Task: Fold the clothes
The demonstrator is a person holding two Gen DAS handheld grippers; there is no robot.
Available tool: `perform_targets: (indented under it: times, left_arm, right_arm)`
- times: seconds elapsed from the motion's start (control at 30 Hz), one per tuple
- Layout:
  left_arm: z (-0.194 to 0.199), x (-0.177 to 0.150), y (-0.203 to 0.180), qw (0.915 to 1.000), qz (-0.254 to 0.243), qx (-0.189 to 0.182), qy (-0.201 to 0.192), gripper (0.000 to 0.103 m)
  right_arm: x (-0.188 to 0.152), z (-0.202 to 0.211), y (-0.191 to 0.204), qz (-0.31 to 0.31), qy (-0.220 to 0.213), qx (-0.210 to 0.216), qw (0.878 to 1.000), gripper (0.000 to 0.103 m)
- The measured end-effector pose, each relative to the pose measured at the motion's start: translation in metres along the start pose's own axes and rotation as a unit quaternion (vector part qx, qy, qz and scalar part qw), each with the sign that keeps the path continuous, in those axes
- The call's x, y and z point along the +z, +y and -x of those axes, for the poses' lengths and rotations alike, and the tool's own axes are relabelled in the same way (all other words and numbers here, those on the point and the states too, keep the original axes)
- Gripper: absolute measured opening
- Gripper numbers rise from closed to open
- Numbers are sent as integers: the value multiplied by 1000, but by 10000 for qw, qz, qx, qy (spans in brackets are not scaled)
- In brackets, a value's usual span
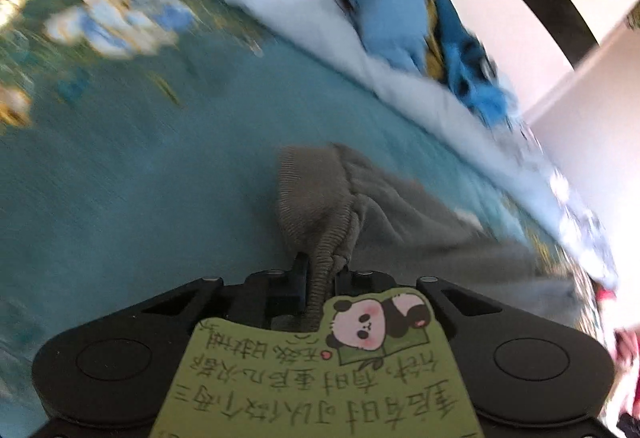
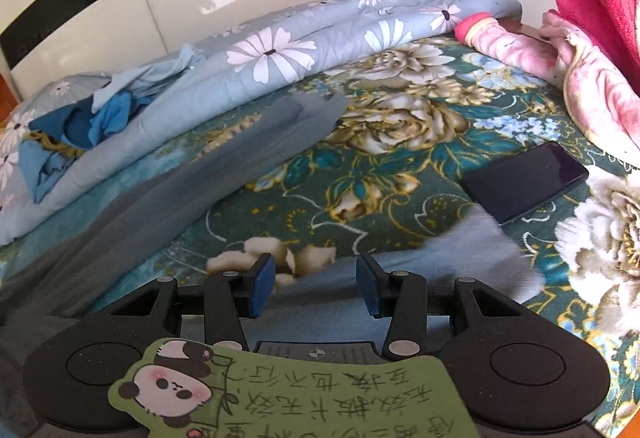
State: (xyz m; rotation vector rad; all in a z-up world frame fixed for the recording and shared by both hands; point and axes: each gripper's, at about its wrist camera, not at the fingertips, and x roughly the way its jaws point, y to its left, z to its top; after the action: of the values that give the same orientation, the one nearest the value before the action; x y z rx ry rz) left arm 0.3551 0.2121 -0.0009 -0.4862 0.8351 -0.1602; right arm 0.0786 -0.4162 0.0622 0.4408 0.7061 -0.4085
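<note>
- While the left gripper (image 1: pixel 320 270) was clamped on the ribbed cuff of the grey garment (image 1: pixel 316 198), the cloth trailed off to its right over the teal flowered bedspread (image 1: pixel 140 178).
- The right gripper (image 2: pixel 316 280) had its blue pads (image 2: pixel 262 278) spread apart, holding nothing, above a pale blue cloth (image 2: pixel 460 254).
- In the right view, the grey garment (image 2: pixel 224 158) stretched diagonally across the bed.
- A black phone (image 2: pixel 524 182) lay near a pink blanket (image 2: pixel 592 78).
- Blue clothes (image 2: pixel 92 126) sat heaped on the daisy quilt (image 2: pixel 304 38).

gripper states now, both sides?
Left gripper: shut on the grey garment, pinching its ribbed edge.
Right gripper: open, holding nothing, above the bedspread.
</note>
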Motion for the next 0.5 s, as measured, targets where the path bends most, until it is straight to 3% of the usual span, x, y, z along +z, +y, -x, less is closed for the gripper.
perform_targets:
  times: [0.13,0.23,0.3,0.37,0.5]
  left_arm:
    - [30,28,44,9967,35,683,-446,10]
    - [33,33,55,9972,-172,696,-229,22]
    - [36,30,59,9973,-226,700,-83,25]
    - [53,18,57,9967,-278,739,-191,44]
    - [98,-14,55,9952,-130,779,-573,62]
  right_arm:
    - [-3,1,-5,-19,28,5,10000,41]
    - [-7,-5,-9,-65,108,42,9999,41]
    - [-10,-13,-12,-104,173,66,9998,41]
    - [-13,-20,-17,-183,195,-53,9996,41]
    - [-22,-24,-38,-581,222,-131,9980,43]
